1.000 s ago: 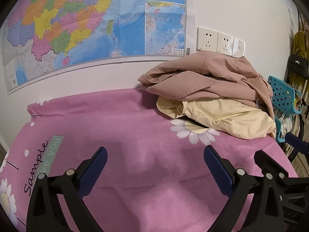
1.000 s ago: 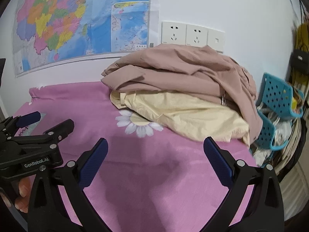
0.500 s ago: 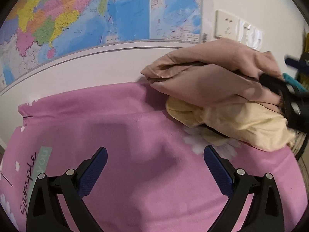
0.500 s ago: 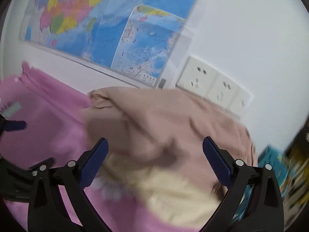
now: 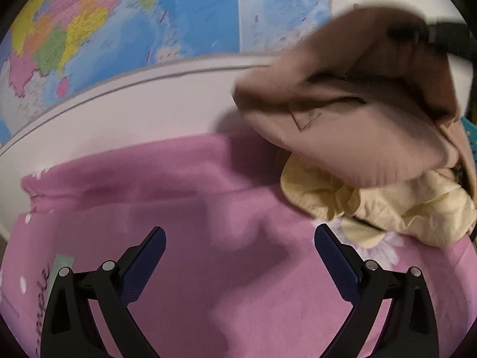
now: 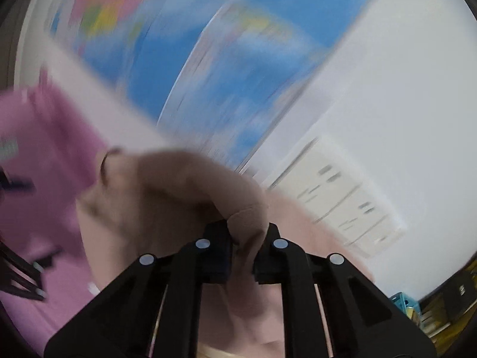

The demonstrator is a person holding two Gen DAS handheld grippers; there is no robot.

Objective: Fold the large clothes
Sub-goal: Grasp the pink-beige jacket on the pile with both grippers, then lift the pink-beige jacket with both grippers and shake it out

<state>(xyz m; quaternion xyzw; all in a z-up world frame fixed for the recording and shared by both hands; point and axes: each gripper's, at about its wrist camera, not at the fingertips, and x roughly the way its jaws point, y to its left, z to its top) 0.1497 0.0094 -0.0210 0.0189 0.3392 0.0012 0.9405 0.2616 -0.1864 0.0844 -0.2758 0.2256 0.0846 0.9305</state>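
Left wrist view: the left gripper (image 5: 240,256) hangs over the pink flowered sheet (image 5: 208,283) with its blue-padded fingers (image 5: 143,264) spread wide and nothing between them. Taking the yellow garment (image 5: 387,208) as the landmark, which lies crumpled on the sheet ahead and to the right of the gripper: the tan garment (image 5: 357,125) is directly above it, bunched and lifted, its lower fold sagging onto the yellow cloth. At the tan garment's top edge, far above the yellow one, the dark tip of the right gripper (image 5: 441,37) meets the cloth. The wall map (image 5: 149,29) is up and to the left of the yellow garment, behind the sheet.

Right wrist view, heavily blurred: the right gripper (image 6: 241,253) has its jaws closing, pads pressed on a fold of the tan garment (image 6: 167,197) pinched between them. The rest of that garment drapes away to the left and below. The yellow garment shows only as a thin sliver at the bottom edge. White wall sockets (image 6: 334,197) sit to the right of the tan cloth, the map (image 6: 208,59) above it, the pink sheet (image 6: 44,149) to its left
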